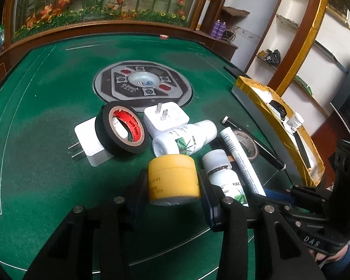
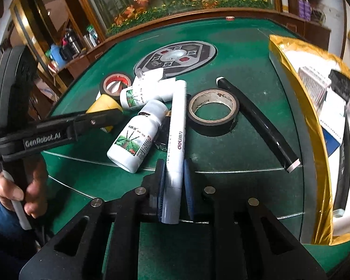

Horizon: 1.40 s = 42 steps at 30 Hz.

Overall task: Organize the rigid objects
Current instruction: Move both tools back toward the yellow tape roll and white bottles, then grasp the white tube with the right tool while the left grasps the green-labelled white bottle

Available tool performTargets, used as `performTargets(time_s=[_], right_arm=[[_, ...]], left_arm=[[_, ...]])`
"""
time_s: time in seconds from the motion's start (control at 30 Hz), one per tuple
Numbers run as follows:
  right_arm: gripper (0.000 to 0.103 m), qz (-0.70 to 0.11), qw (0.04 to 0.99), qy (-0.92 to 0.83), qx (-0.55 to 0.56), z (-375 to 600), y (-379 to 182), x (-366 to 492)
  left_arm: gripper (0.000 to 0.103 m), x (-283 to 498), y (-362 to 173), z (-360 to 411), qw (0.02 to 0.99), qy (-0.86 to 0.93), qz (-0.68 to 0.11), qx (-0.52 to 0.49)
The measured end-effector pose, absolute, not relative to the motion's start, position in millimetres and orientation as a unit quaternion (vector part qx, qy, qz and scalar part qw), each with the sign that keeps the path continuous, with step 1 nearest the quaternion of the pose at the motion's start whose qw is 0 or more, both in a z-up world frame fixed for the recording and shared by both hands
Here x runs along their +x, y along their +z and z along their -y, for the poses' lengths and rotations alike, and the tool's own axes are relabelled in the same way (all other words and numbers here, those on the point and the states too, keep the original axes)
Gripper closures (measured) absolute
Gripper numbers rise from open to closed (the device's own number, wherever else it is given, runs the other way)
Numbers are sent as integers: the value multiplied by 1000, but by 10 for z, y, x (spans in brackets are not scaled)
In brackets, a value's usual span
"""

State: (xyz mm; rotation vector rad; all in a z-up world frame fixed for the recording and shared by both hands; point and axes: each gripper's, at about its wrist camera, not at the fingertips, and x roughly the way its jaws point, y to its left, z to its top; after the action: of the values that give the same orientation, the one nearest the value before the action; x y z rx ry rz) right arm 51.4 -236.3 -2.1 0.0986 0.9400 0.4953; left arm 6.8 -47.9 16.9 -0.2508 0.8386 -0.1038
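Yellow jar (image 1: 172, 178) pinched between left gripper (image 1: 173, 182) pads, jaws about a third open around it, sitting low over green felt table (image 1: 35, 140) at near edge of clutter pile. White marker (image 2: 176, 140) clamped in right gripper (image 2: 173, 186), jaws nearly shut on its barrel, far end lying across white bottle (image 2: 137, 135) and beside tape roll (image 2: 213, 112). Pick step apparently done for both; next probably lift clear without dragging neighbours, carry right to gold-lined box (image 2: 298, 70), release inside.

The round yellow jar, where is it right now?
In the left wrist view the round yellow jar sits low in the middle, clamped in the left gripper, beside a white bottle.
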Motion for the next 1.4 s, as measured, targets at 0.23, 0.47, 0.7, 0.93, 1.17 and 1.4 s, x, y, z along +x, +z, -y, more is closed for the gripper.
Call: performTargets(time_s=[0.23,0.47,0.7,0.93,1.17,1.4], right_arm=[[89,-420,879,220,43,2357,34,423],[89,-362,910,199,42,2372,148,279],[89,-351,916,187,53,2427,171,254],[89,-348,917,183,64,2465,164,181],[89,-333,924,174,75,2584,275,128],[89,-327,926,169,83,2638,322,103]], left_arm=[[61,23,219,521,908,-61,-396,-119],[61,-12,254,563,913,-69,-387,-113],[61,-24,263,631,914,-73,-384,-112],[61,-34,263,752,913,-77,-381,-123],[61,4,292,905,915,-86,-377,-119],[61,23,309,999,917,-91,-372,-111]])
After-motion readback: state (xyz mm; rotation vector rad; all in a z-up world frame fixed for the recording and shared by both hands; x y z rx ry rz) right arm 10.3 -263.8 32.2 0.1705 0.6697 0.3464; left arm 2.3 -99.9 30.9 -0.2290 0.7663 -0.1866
